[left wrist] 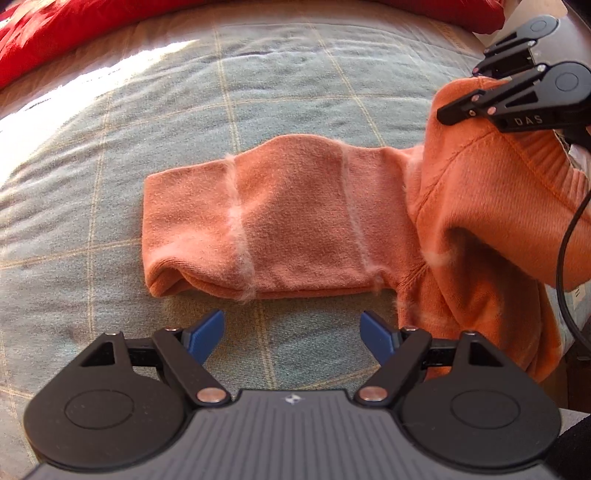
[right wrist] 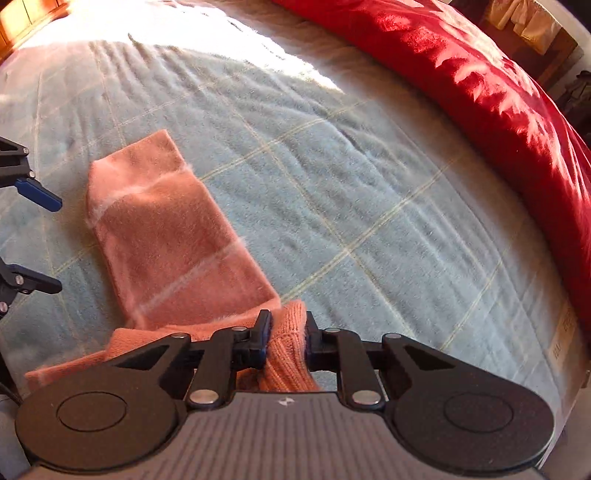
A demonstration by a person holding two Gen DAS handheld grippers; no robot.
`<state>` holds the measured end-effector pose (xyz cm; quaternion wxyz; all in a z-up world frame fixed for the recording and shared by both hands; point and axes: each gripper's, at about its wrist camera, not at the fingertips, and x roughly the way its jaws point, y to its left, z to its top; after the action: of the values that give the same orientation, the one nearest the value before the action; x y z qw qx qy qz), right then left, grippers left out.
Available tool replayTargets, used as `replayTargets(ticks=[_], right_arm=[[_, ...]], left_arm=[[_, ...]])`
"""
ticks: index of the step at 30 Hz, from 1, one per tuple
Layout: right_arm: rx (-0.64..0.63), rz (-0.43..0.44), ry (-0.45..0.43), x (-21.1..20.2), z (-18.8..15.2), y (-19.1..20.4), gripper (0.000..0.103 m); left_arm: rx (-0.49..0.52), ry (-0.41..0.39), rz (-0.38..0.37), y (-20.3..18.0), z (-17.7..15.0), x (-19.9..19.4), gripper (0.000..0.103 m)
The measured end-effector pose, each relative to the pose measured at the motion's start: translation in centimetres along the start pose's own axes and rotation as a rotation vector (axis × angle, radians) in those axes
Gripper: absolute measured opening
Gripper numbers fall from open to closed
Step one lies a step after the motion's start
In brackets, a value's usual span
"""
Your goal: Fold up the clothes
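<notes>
Left gripper (left wrist: 291, 332) — jaws spread wide, blue pads (left wrist: 207, 334) angled outward, nothing between them. It hangs over the blue-grey checked blanket (left wrist: 258, 92), just short of the near edge of the orange sweater (left wrist: 295, 221), and touches neither the garment nor the bedding as far as the left wrist view shows.

Right gripper (right wrist: 287, 332) — jaws drawn nearly together and pinching a bunch of the sweater's ribbed knit hem (right wrist: 290, 350); the cloth fills the narrow gap between the two fingers and bulges out below them. In the left wrist view the same tool appears at upper right, its black fingers (left wrist: 480, 107) clamped on a raised fold of orange fabric that hangs down from the grip.

Orange sweater — lies on the blanket in the middle of the bed. One long section, crossed by two pale fuzzy bands (left wrist: 240, 225), rests flat and stretches away from the pinched part; the end held by the right gripper is lifted off the surface and drapes in loose folds.

Red cover (right wrist: 480, 74) — bunched along the far side of the bed, well apart from the sweater. Sunlight (right wrist: 184, 29) falls across the far part of the blanket.
</notes>
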<state>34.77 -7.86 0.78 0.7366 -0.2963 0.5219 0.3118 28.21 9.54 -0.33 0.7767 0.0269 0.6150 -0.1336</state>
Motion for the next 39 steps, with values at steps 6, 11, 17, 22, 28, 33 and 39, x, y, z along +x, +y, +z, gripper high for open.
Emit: replayTargets(ticks=[6, 11, 17, 22, 28, 33, 39], right_arm=[[-0.018, -0.101, -0.022, 0.4, 2.0, -2.4, 0.015], [0.041, -0.083, -0.043, 0.2, 3.4, -4.9, 0.004], [0.197, -0.003, -0.046, -1.3, 1.3, -7.2, 0.024], [0.356, 0.049, -0.023, -3.6, -4.3, -7.4, 0.036], [0.469, 0.082, -0.028, -8.0, -11.1, -5.9, 0.054], [0.533, 0.099, -0.046, -10.4, -16.1, -4.0, 0.064], [0.595, 0.159, -0.016, -9.8, -21.9, -0.6, 0.071]], left_arm=[[0.002, -0.051, 0.011, 0.9, 1.1, -0.7, 0.080], [0.097, -0.083, 0.014, 0.4, 3.2, -0.5, 0.080], [0.270, -0.120, -0.004, -2.2, 6.4, 0.0, 0.080], [0.368, -0.105, -0.036, -4.6, 6.6, -0.1, 0.080], [0.434, -0.058, -0.051, -7.2, 5.0, -1.1, 0.081], [0.481, -0.036, -0.059, -9.7, 3.9, -1.6, 0.081], [0.525, -0.010, -0.073, -13.0, 1.5, 1.0, 0.082]])
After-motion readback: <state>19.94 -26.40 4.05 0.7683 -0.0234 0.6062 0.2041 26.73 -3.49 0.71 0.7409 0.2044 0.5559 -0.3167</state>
